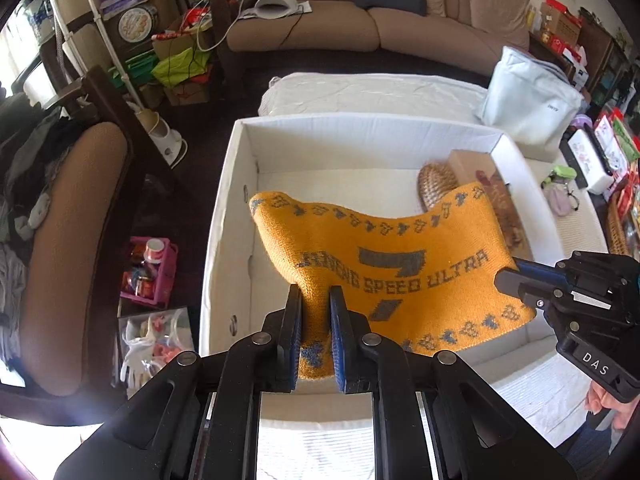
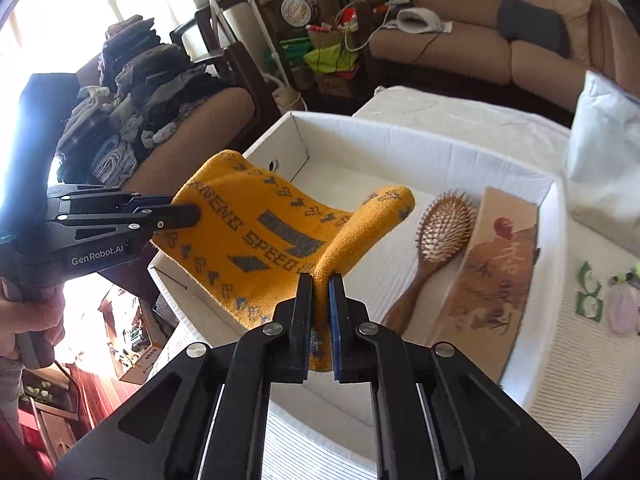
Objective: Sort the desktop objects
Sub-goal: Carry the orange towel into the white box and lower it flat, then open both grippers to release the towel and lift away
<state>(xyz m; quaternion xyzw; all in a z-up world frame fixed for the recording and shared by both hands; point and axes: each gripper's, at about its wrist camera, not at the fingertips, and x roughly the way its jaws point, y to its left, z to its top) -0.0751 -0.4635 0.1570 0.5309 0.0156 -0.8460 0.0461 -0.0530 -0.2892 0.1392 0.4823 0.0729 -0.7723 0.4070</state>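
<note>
My left hand-held gripper (image 1: 316,332) was clamped on one edge of the yellow towel (image 1: 384,264), jaws nearly closed with only the bunched cloth between them. My right hand-held gripper (image 2: 320,320) pinched the opposite edge the same way. Between them the towel hung slack in a sagging curve above the white box (image 1: 360,128), which sat on the tabletop (image 2: 460,112) and already held a hairbrush (image 2: 436,232) and a brown carton (image 2: 492,276) along its right side.

I judged the main risk to be the thin pinch: each jaw pair held only a fold of knit, and pulling the hands apart could slip an edge free. Lowered unevenly, the free far end could also drape over the hairbrush or the box wall rather than lie flat.

The towel read "SPEED ULTRA", with a preceding word I could not make out. The right gripper's body was marked "DAS", the left's "GenRobot.AI". The carton bore Chinese characters too small to read.
</note>
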